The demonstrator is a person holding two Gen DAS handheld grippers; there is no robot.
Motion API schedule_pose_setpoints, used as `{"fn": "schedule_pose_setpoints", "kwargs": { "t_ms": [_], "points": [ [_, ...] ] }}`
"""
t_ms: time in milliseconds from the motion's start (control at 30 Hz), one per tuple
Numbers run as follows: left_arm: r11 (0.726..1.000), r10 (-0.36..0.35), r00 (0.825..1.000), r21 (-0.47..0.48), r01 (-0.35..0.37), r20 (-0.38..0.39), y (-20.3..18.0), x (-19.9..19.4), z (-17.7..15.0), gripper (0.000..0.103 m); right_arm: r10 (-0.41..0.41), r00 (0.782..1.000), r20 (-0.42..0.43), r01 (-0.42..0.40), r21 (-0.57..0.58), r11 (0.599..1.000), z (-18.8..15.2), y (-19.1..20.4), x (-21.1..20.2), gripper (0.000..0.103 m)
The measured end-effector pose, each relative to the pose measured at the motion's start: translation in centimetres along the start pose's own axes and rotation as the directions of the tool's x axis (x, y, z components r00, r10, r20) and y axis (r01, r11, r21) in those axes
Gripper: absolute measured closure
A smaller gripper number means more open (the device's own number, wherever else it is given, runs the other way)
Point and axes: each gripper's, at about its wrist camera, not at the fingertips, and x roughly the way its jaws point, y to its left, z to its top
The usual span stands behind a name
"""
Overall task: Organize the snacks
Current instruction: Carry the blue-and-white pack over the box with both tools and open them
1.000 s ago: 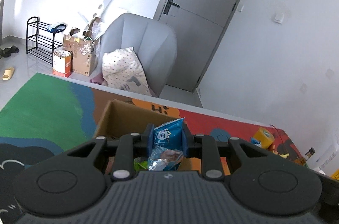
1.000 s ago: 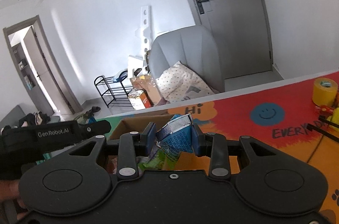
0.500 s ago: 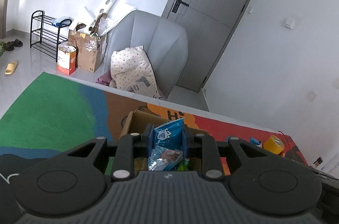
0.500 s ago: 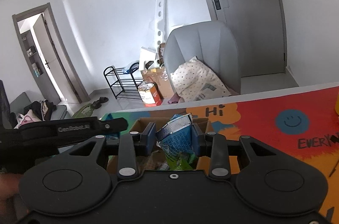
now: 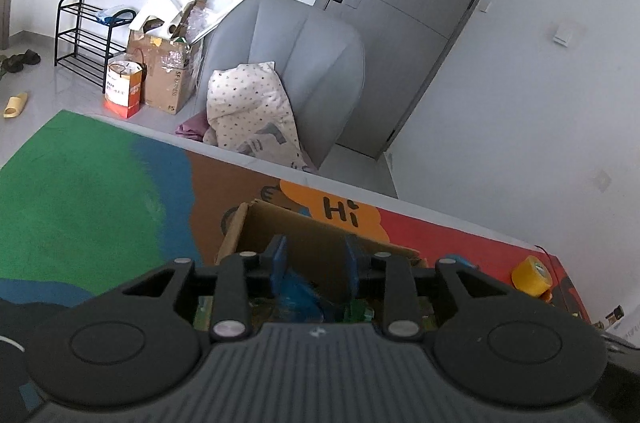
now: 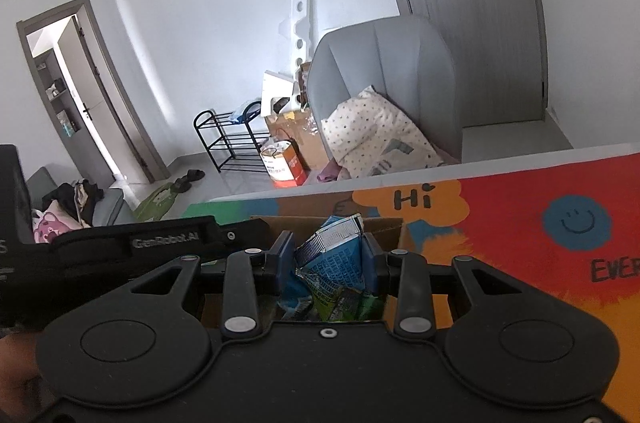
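Note:
A brown cardboard box (image 5: pixel 256 223) stands on the colourful mat and holds several snack packets. My left gripper (image 5: pixel 316 255) is open over the box, its jaws apart with nothing between them; a blue snack packet (image 5: pixel 298 289) lies in the box just below. In the right wrist view my right gripper (image 6: pixel 330 255) is shut on a crumpled blue and silver snack packet (image 6: pixel 336 259), held above the same box (image 6: pixel 384 227). The left gripper's body (image 6: pixel 160 243) crosses the left of that view.
A yellow tape roll (image 5: pixel 532 277) lies on the mat to the right of the box. A grey armchair (image 5: pixel 296 55) with a dotted pillow (image 5: pixel 248 103) stands beyond the table edge, with cartons (image 5: pixel 164 79) and a black shoe rack (image 5: pixel 84 43) to its left.
My left gripper has opened and let its blue packet drop into the box. My right gripper still holds its packet and has moved a little left over the box.

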Motion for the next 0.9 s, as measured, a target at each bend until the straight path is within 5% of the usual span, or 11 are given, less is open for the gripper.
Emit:
{"fn": "schedule_pose_setpoints", "kwargs": {
  "t_ms": [367, 467, 900],
  "points": [
    [0.998, 0.057, 0.998, -0.028, -0.057, 0.000, 1.9, -0.8, 0.6, 0.061, 0.065, 0.998, -0.015, -0.064, 0.035, 0.997, 0.8, 0.5, 2.4, 0.067],
    [0.996, 0.079, 0.997, -0.041, -0.079, 0.004, 2.5, -1.0, 0.7, 0.054, 0.101, 0.995, -0.004, -0.101, 0.053, 0.994, 1.2, 0.6, 2.3, 0.054],
    [0.995, 0.090, 0.996, -0.041, -0.090, 0.004, 2.7, -2.4, 0.1, 0.024, 0.020, 1.000, -0.006, -0.020, 0.098, 0.995, 0.2, -0.8, -0.1, 0.047]
  ]
}}
